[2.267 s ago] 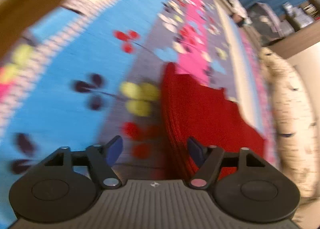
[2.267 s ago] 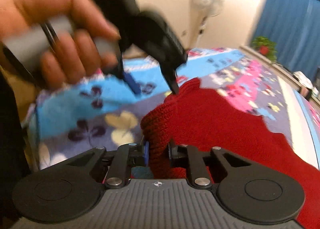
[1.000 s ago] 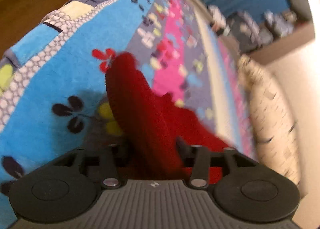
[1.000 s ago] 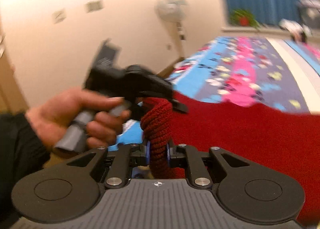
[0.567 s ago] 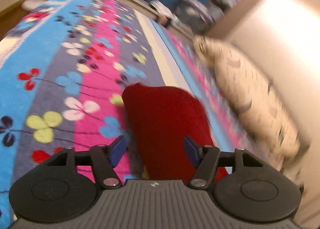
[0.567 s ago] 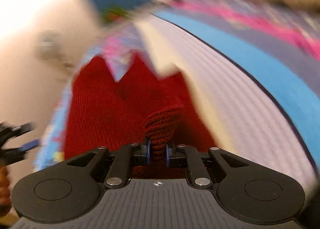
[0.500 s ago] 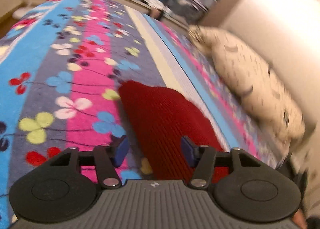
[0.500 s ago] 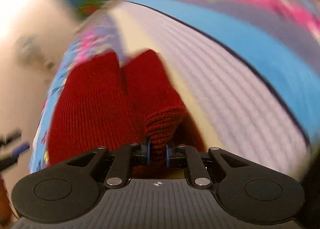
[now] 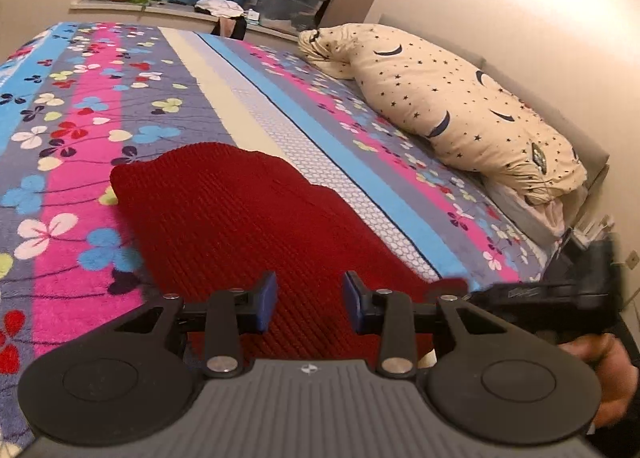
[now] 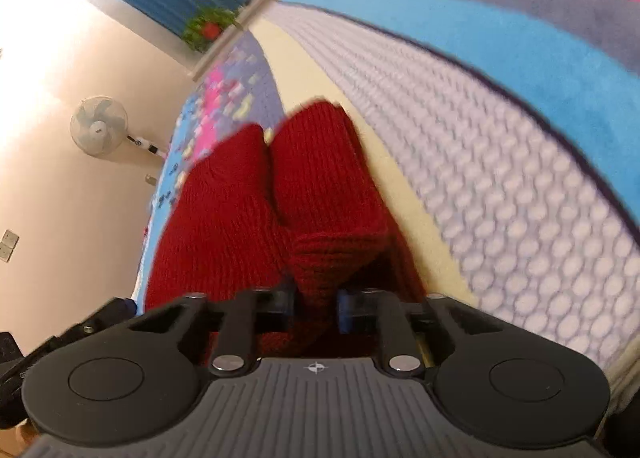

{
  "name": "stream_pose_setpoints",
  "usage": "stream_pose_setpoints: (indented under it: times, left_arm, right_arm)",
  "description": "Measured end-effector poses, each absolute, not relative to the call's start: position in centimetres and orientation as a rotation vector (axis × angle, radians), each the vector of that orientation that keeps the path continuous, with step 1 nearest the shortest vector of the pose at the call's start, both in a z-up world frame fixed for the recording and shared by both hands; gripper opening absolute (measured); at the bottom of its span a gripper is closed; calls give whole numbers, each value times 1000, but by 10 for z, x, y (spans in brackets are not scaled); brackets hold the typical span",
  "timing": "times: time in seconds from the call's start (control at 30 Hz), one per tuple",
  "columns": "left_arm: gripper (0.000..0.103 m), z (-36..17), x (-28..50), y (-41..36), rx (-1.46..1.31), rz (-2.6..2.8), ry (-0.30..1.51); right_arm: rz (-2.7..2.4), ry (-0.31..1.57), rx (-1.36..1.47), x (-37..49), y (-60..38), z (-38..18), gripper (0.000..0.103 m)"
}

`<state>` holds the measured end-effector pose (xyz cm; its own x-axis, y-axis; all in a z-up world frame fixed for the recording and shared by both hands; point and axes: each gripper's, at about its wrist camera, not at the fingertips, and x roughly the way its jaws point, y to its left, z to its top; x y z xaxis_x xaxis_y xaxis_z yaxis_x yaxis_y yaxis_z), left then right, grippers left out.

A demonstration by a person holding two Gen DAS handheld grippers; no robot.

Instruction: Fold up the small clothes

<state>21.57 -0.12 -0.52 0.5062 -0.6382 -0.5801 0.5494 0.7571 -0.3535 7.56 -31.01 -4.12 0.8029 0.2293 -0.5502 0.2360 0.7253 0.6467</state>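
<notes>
— Two grippers are seen; how are the jaws set?
— The left gripper (image 9: 308, 300) is held spread above the red knitted garment (image 9: 240, 218), which is laid on the flowered bedspread (image 9: 72, 130). A bunched edge of it is pinched by the right gripper (image 10: 314, 308)

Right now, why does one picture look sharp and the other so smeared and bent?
Left wrist view: sharp, evenly lit; the red knit garment and pillow are crisp, though straight lines bow. Right wrist view: the bedspread is motion-smeared and curved, and the wall at left glares white.
</notes>
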Motion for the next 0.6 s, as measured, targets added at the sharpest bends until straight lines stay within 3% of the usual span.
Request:
stream_pose_setpoints:
  times: [0.13, 0.23, 0.3, 0.43, 0.6]
  left_arm:
    - [36, 3, 209, -2, -144, -738, 726]
    - [36, -3, 208, -13, -47, -757, 783]
    - [23, -25, 211, -24, 72, -746, 902]
    - [20, -37, 203, -37, 248, -752, 898]
    - [20, -37, 211, -34, 227, -765, 921]
  right_arm:
    - [33, 495, 641, 58, -297, -12, 15]
    - [-92, 751, 602, 75, -297, -50, 17]
    - [-150, 834, 743, 74, -311, -73, 20]
    - [-128, 721, 702, 68, -308, -46, 29]
    - [-189, 652, 626, 56, -296, -28, 33]
